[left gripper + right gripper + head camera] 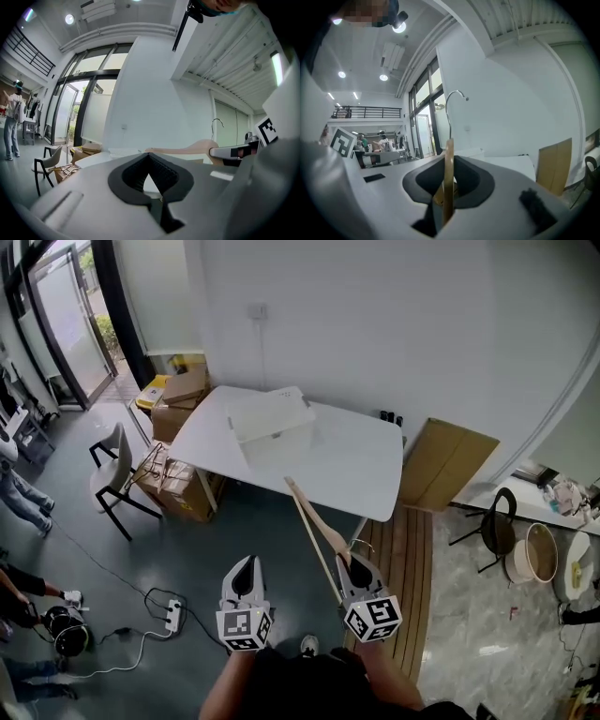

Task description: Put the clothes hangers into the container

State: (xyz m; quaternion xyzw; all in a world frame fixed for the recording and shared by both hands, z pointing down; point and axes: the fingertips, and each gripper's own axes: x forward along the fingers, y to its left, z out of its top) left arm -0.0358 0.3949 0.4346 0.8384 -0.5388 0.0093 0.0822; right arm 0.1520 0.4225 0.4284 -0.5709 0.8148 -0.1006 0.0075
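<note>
Hanger count in hand: one. Wooden hanger (314,535) with one metal hook (453,101), clamped on edge between the fingers of the right gripper (349,565). Its long arm reaches forward toward the tabletop (361,460) and ends near the front edge, not over the container.
Left gripper (247,566): fingers closed together, nothing between them, held level beside the right one.
Containers: one, white, open-topped (272,418), on the far-left part of the tabletop.
Both grippers are above the grey floor (187,549), short of the tabletop.
Chairs: two, one pale (114,474), one black (492,521).
</note>
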